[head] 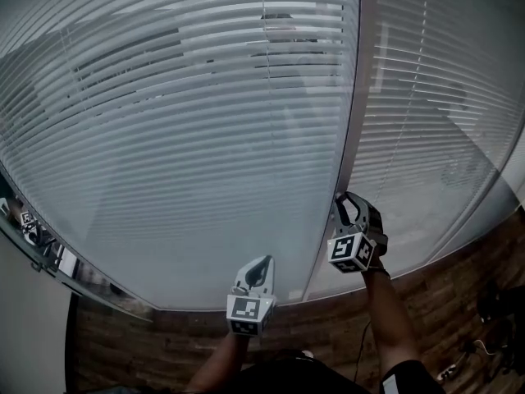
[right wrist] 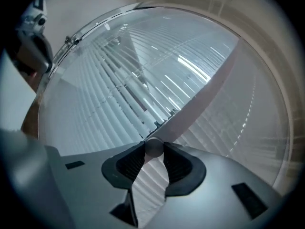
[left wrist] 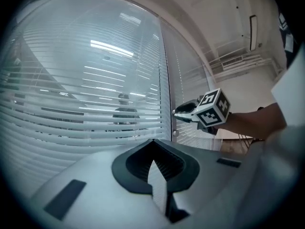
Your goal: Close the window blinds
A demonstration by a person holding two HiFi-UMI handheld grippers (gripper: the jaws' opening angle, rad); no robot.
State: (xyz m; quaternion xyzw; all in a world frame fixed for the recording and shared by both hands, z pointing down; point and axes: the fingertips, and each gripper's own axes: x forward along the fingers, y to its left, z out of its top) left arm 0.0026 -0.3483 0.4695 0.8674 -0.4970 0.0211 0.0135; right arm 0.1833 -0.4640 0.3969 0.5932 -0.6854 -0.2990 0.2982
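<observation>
1. Head view: both forearms reach up toward the blinds [head: 180,138], which hang behind glass. The left gripper [head: 262,263] hovers near the left pane's bottom edge, jaws together and empty. The right gripper [head: 340,199] is raised higher, against the frame [head: 354,113] between the panes. Its own body hides what its tips meet.
2. Left gripper view: the jaw tips meet with nothing between them. The right gripper [left wrist: 183,113] shows on a level forearm, tips at the frame [left wrist: 166,80]. A dark shape [left wrist: 125,114] in the glass is too dim to make out.
3. Right gripper view: the jaws stand wide, and the pads appear clamped on a round knob [right wrist: 153,148] at the frame's [right wrist: 209,87] near end. The slats are blurred.
</observation>
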